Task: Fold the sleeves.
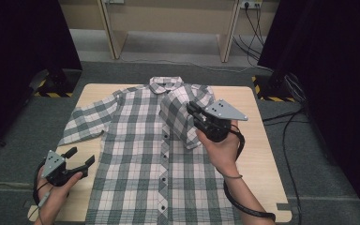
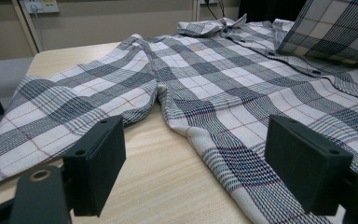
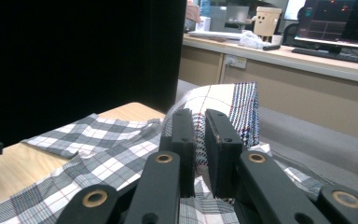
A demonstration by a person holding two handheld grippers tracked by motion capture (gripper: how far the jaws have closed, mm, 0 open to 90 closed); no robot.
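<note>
Shirt (image 1: 145, 154) hem cut off by the high view's bottom edge; pinched sleeve (image 3: 223, 100) partly hidden behind right gripper (image 3: 200, 140).

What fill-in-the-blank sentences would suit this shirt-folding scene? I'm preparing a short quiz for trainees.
1. The shirt lies flat on the table and has a ____ pattern.
2. The right claw is shut on the shirt's ____, lifted and folded over the shirt's front.
3. The left claw hovers near the shirt's lower edge with its jaws ____.
4. The collar points toward the table's ____ edge in the high view.

Missing words: checked; sleeve; open; far
</note>
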